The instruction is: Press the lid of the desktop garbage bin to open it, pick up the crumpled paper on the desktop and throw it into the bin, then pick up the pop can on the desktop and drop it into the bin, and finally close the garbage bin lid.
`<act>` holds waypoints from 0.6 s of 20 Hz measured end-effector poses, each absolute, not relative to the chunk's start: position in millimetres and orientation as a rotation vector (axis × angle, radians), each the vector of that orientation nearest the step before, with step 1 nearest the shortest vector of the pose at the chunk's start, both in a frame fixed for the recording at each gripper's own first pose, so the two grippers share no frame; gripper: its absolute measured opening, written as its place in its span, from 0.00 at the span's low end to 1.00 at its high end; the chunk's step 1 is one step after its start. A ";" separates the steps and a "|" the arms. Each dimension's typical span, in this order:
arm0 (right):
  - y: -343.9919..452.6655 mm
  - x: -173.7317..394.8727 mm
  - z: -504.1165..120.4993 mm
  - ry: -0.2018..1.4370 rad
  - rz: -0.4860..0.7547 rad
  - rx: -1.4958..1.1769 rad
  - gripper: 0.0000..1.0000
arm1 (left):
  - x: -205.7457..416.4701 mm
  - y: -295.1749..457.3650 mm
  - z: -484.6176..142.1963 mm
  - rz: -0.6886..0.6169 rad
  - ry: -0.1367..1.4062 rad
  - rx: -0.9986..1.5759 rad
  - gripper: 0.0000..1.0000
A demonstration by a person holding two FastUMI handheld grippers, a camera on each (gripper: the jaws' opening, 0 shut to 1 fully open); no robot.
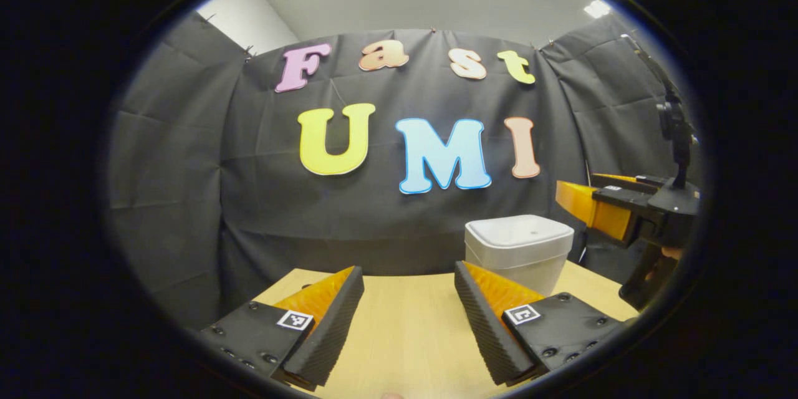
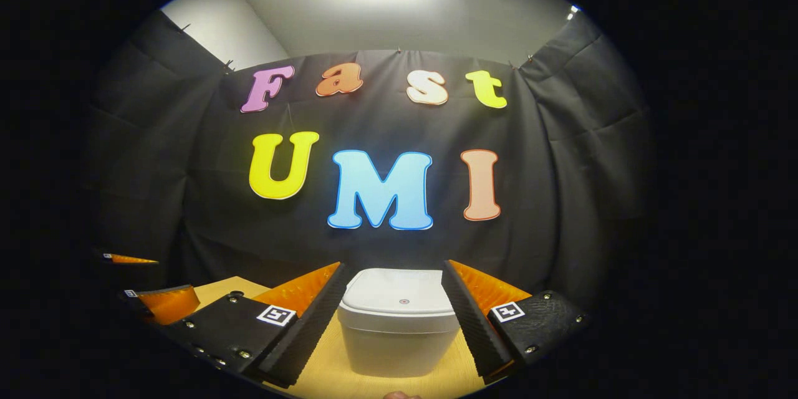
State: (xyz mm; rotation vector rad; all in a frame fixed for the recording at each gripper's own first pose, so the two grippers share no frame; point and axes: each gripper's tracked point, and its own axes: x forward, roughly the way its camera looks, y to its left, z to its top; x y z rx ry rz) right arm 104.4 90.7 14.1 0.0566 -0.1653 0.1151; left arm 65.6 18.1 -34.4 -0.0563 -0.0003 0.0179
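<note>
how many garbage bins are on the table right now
1. The white garbage bin stands on the wooden table, lid shut, straight ahead between the right gripper's open fingers, and ahead-right of the left gripper. Anything nearer on the table may be out of view.

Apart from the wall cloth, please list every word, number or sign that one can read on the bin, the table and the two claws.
Bin lid: no words; one small red dot, too small to read.
Left claw and right claw: square black-and-white code tags, patterns and not letters.
Table: none.
</note>
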 end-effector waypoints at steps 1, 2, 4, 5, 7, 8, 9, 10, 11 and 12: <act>92.5 102.4 14.4 -0.168 0.113 0.062 0.98 | 67.4 20.0 -35.7 0.013 -0.002 -0.049 1.00; 95.8 100.3 14.5 -0.166 0.111 0.063 0.98 | 69.0 21.2 -37.8 0.005 -0.002 -0.045 1.00; 99.9 97.3 12.1 -0.153 0.102 0.052 0.98 | 76.2 22.2 -40.7 -0.012 0.002 -0.049 0.90; 101.5 96.0 10.9 -0.146 0.097 0.044 0.98 | 77.4 23.0 -40.9 -0.020 0.002 -0.054 0.96; 106.4 94.6 8.6 -0.129 0.090 0.033 0.98 | 81.3 28.7 -41.3 -0.029 -0.003 -0.055 0.96; 108.4 93.6 8.4 -0.122 0.087 0.032 0.98 | 84.0 31.1 -41.2 -0.033 -0.004 -0.055 1.00; 109.7 92.3 7.3 -0.114 0.082 0.035 0.98 | 86.1 33.9 -41.0 -0.036 -0.007 -0.056 1.00; 111.0 91.4 7.3 -0.105 0.079 0.038 0.98 | 88.3 35.4 -42.0 -0.041 -0.008 -0.058 1.00; 111.9 90.5 6.1 -0.097 0.075 0.040 0.98 | 90.6 36.8 -41.9 -0.044 -0.007 -0.059 1.00; 112.5 89.7 5.0 -0.085 0.069 0.041 0.98 | 90.8 38.1 -42.4 -0.051 -0.006 -0.061 1.00</act>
